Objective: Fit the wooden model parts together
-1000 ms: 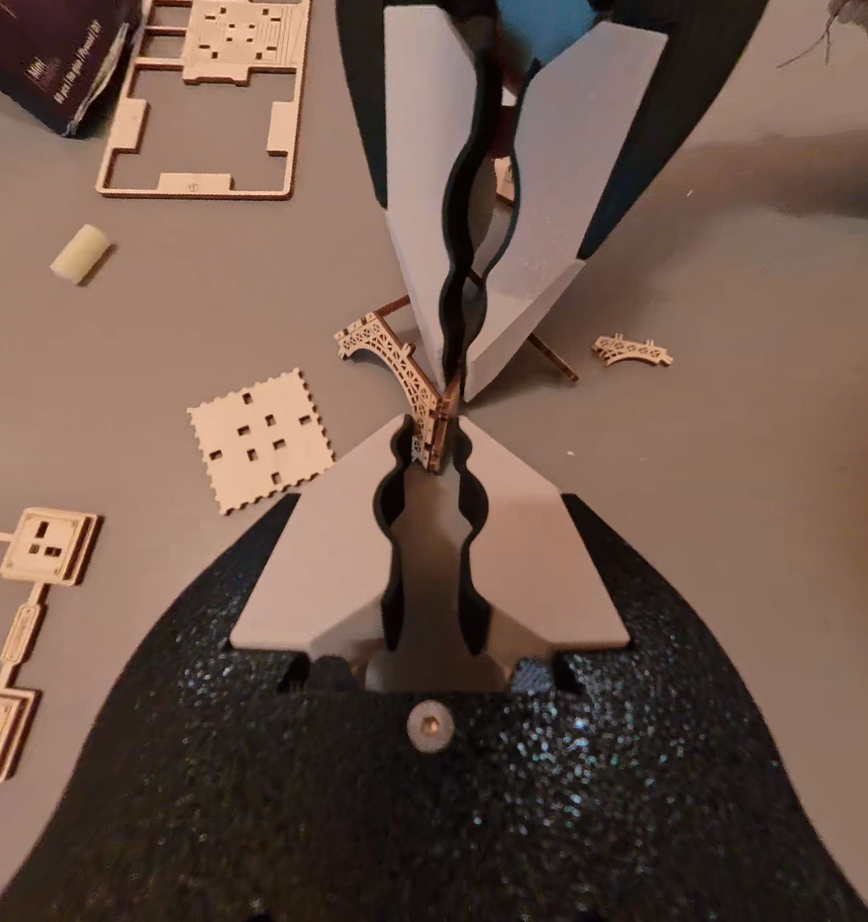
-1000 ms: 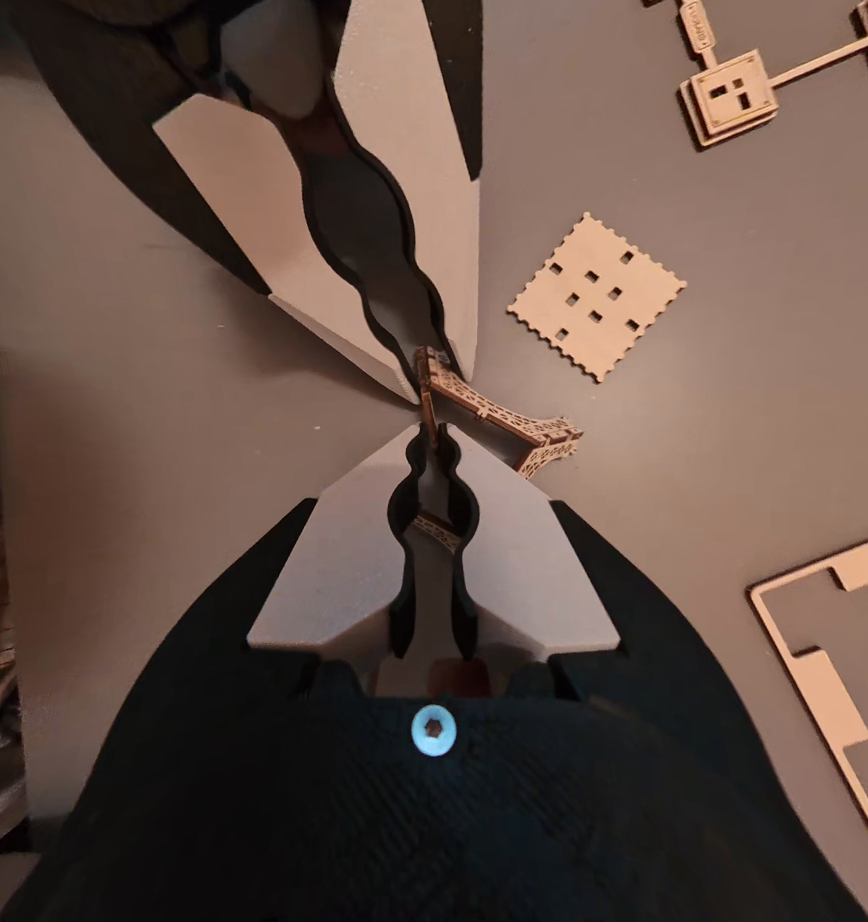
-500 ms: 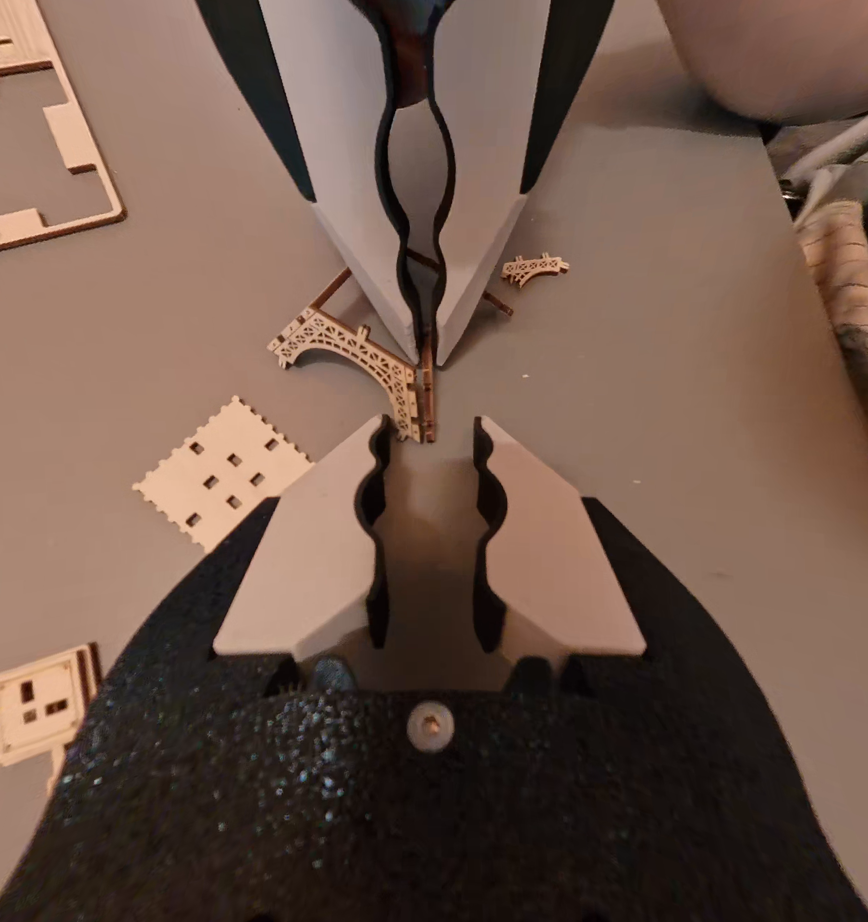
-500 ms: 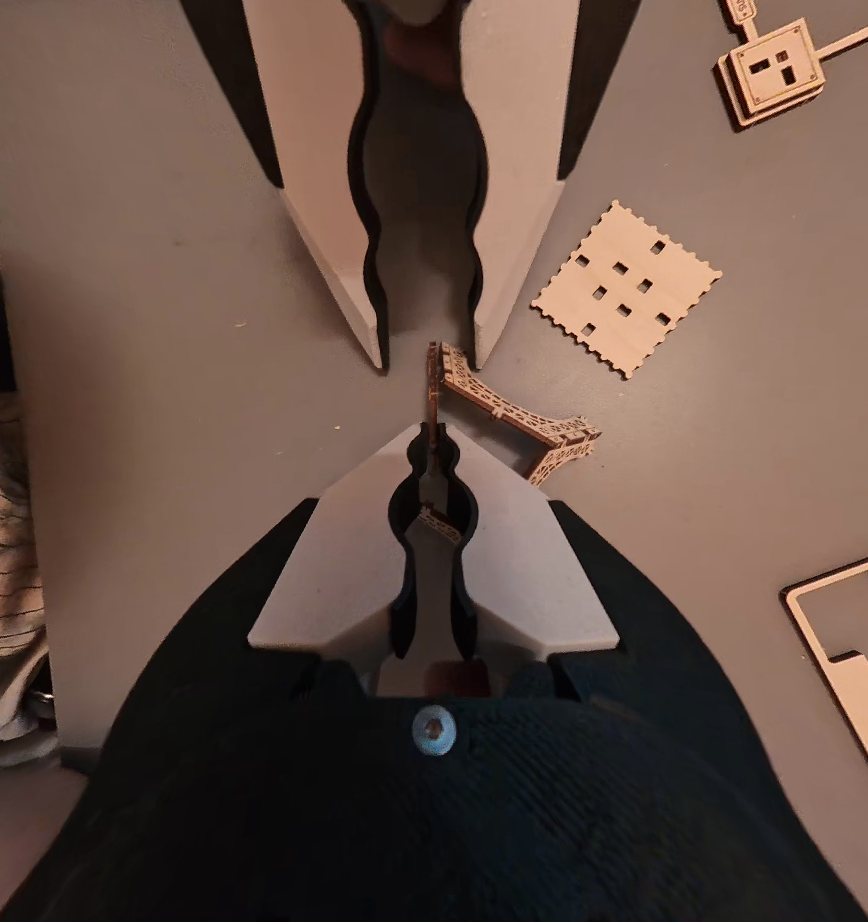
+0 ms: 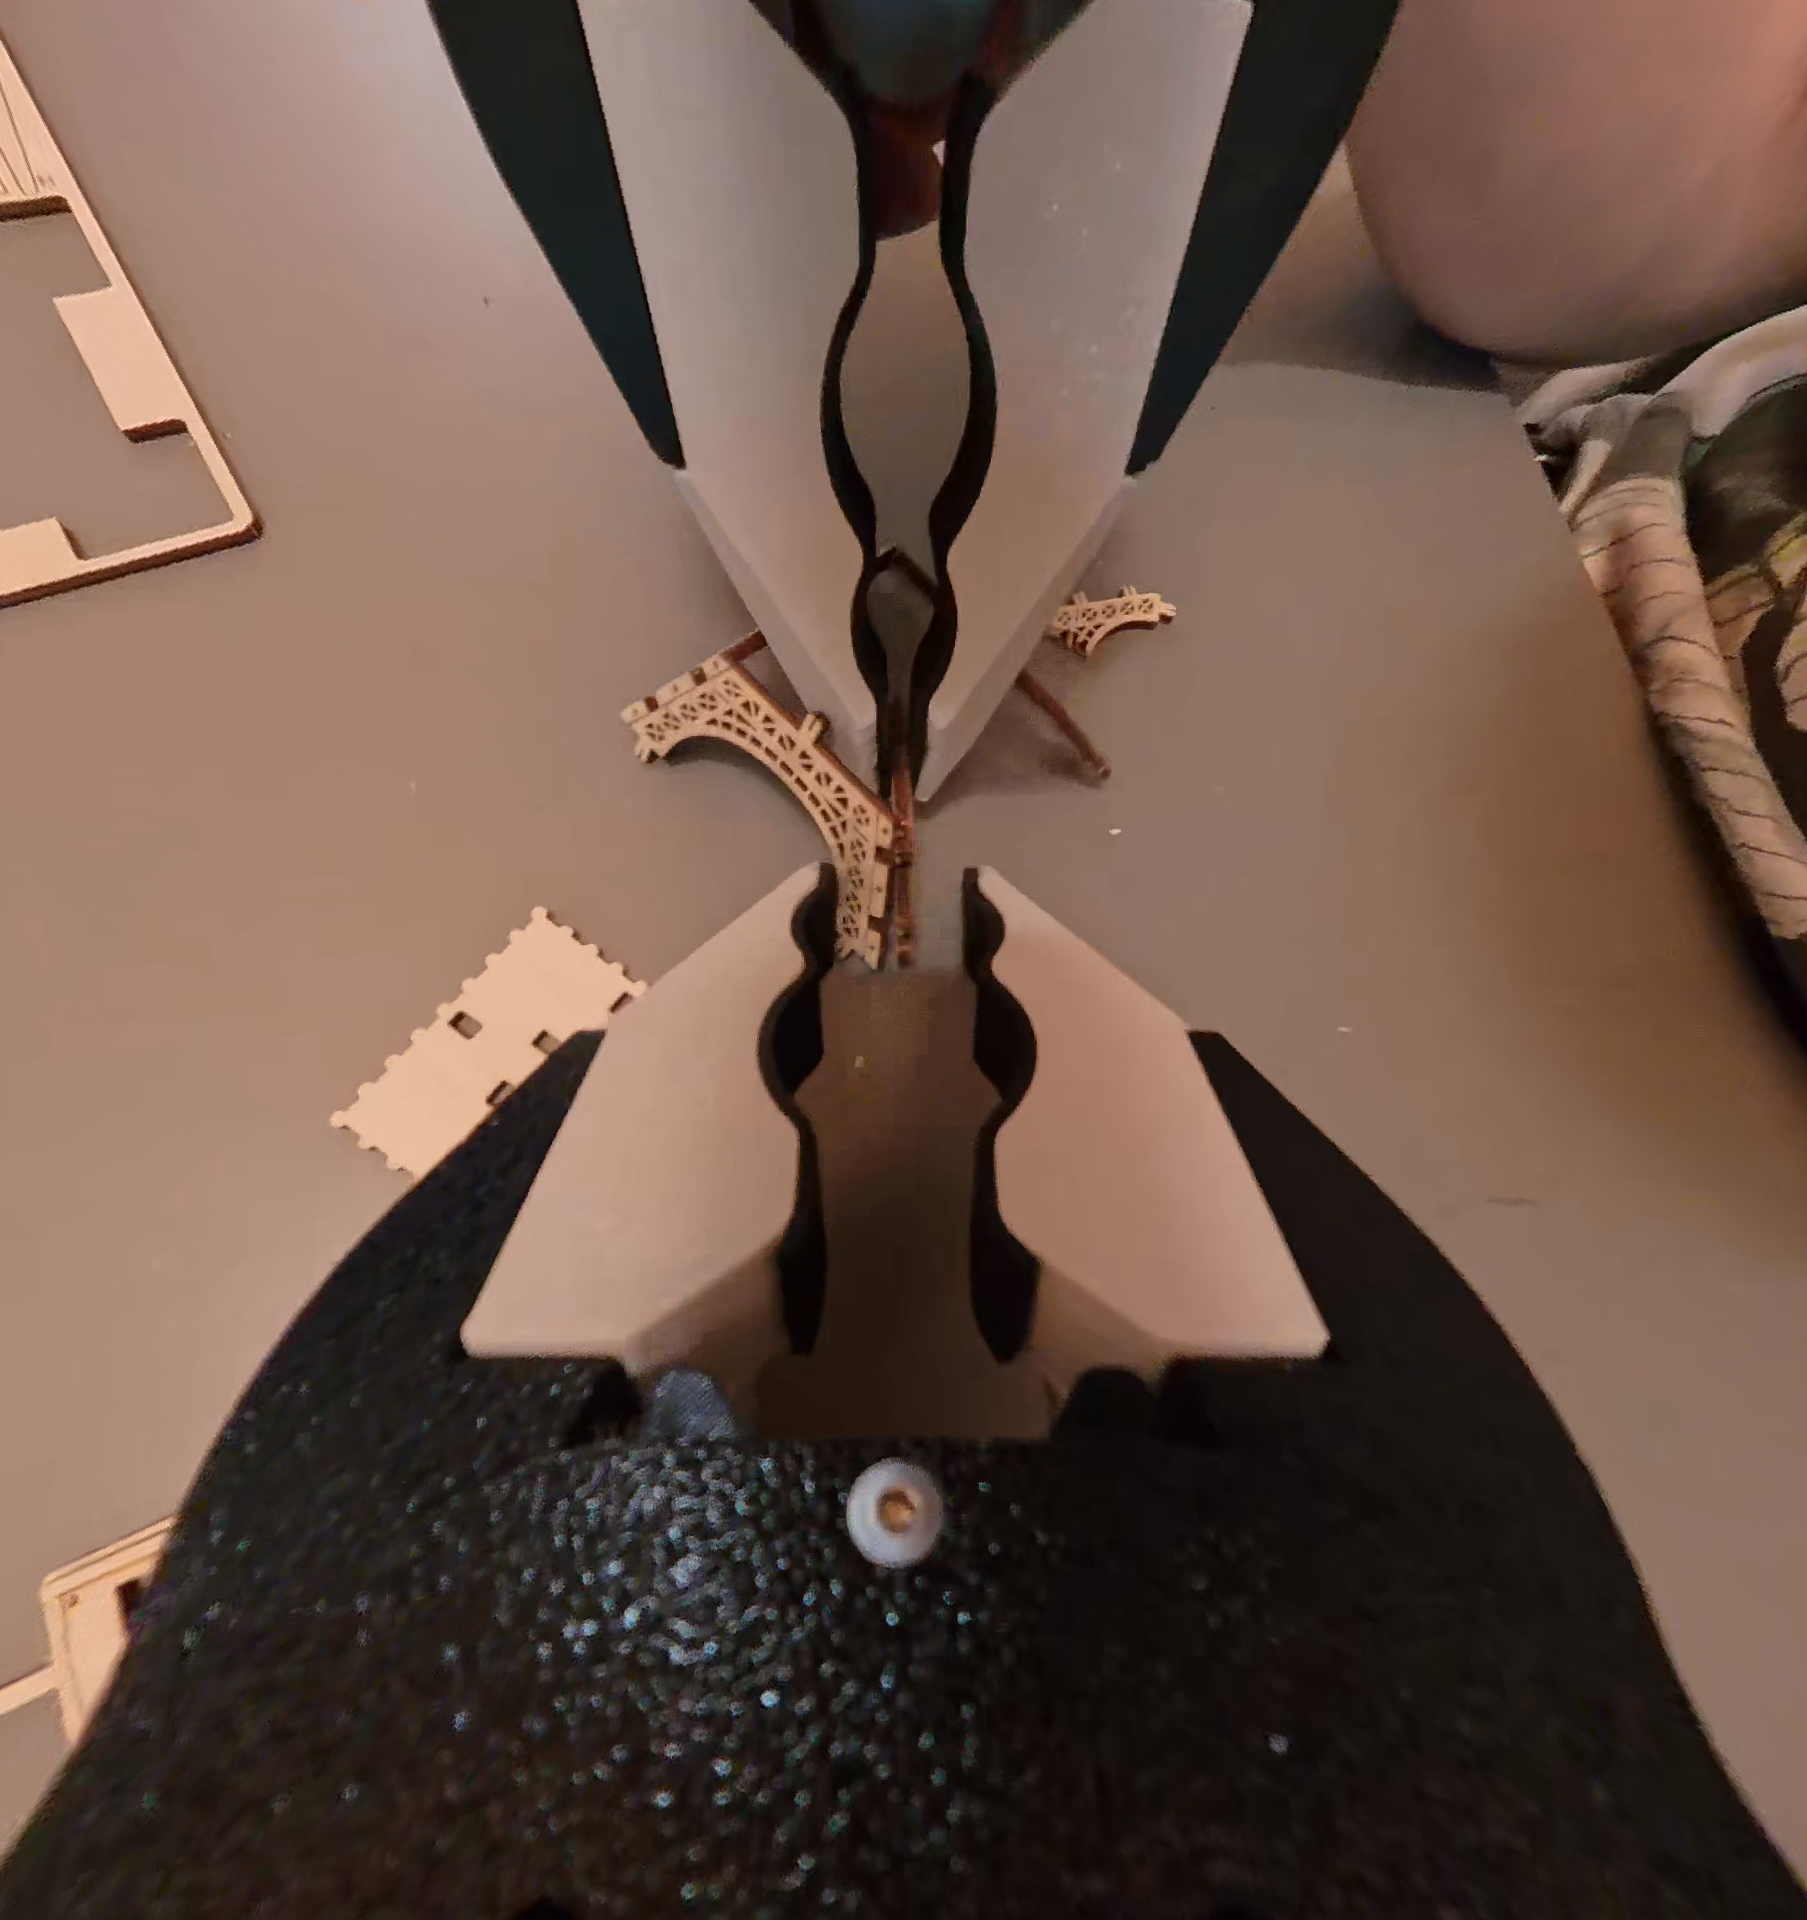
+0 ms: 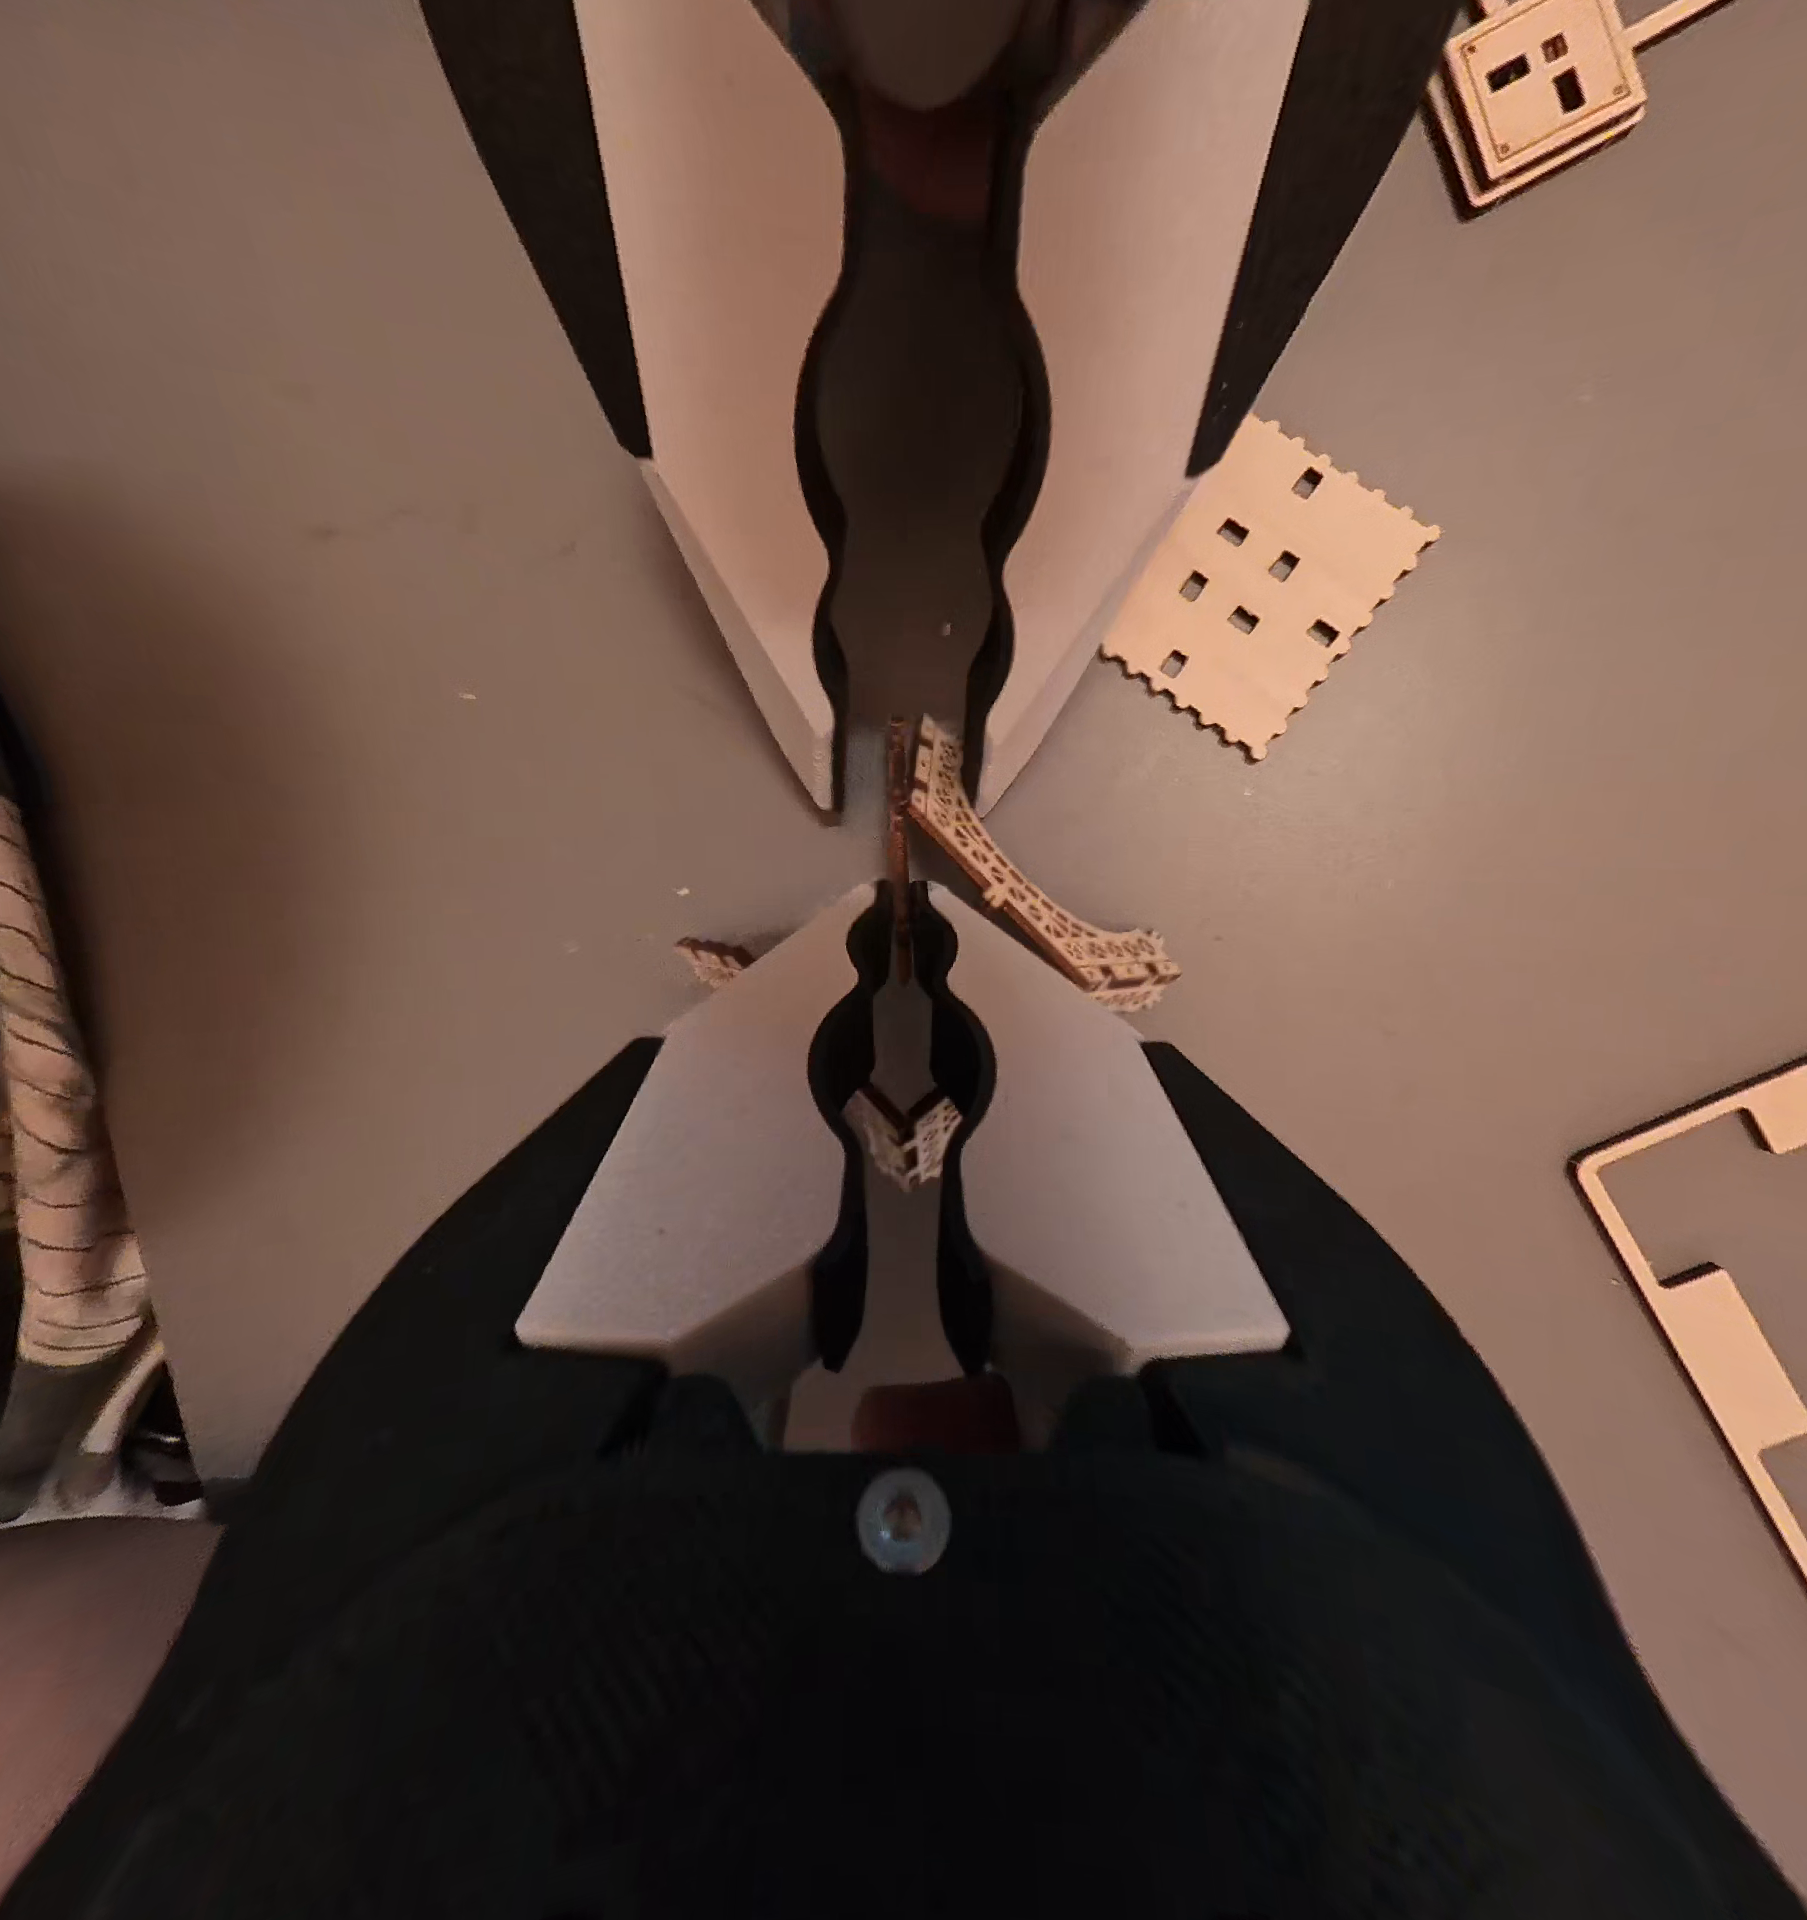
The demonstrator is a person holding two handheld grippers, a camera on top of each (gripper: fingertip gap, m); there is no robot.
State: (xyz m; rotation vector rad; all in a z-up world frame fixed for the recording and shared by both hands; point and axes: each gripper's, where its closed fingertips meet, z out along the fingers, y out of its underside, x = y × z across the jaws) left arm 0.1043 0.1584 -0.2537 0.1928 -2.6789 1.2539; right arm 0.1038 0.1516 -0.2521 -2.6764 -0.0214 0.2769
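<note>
**Layout of Parts on the Table**

The lattice tower assembly (image 5: 774, 758) lies on the table (image 5: 359, 727), between the two opposed grippers. Left of it lies the notched square plate (image 5: 483, 1029); farther left, the cut-out frame sheet (image 5: 151, 520). A small arch piece (image 5: 1112, 620) lies behind to the right.

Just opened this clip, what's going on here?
A person works two handheld grippers head to head over a grey table, assembling a small wooden lattice tower model. The right gripper has its jaws shut on the tower assembly. The left gripper has its jaws open around the assembly's narrow end without clamping it. A square slotted plate, a loose lattice piece and emptied part frames lie around.
</note>
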